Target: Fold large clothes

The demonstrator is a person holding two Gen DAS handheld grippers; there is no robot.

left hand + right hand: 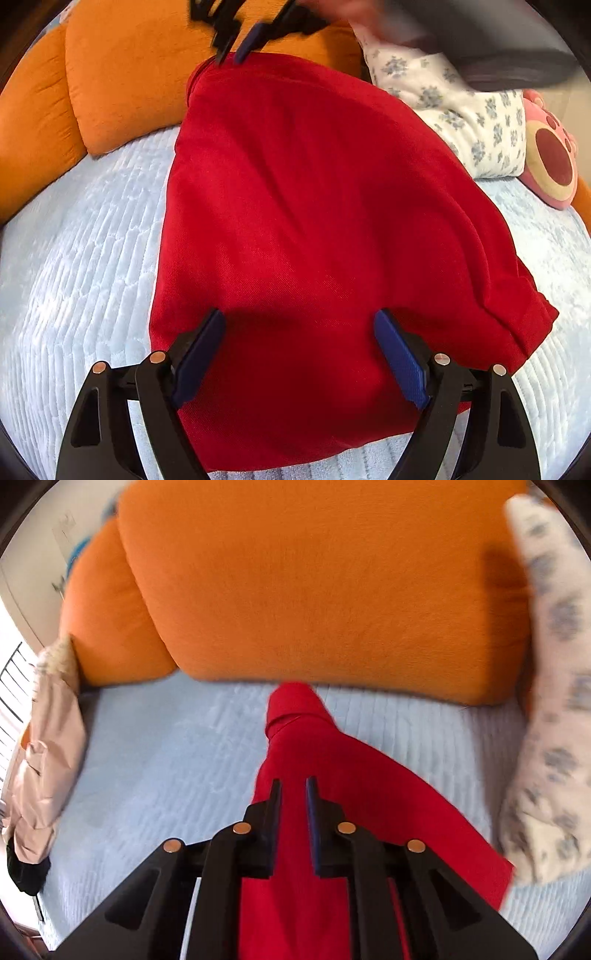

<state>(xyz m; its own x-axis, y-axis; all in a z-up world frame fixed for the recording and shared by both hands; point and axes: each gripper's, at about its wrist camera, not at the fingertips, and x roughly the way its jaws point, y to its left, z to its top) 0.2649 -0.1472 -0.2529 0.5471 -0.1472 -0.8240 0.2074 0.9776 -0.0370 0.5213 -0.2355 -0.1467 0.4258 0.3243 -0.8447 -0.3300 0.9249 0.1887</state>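
A red garment (314, 203) lies spread over a light blue quilted bed cover (74, 277). My left gripper (299, 317) hovers open above the garment's near end, its blue pads (199, 354) wide apart with nothing pinched. At the far end my right gripper (231, 59) stands with its jaws nearly together on the garment's edge, which looks pulled up there. In the right wrist view the red garment (369, 794) fills the narrow gap of the right gripper (293, 782) and runs ahead to a rolled tip.
Orange cushions (129, 81) (314, 590) line the back of the bed. A floral pillow (461, 122) (554, 701) and a pink plush cushion (550, 158) lie on the right. A pale pink jacket (48, 757) hangs at the left. A dark sleeve (498, 48) reaches in.
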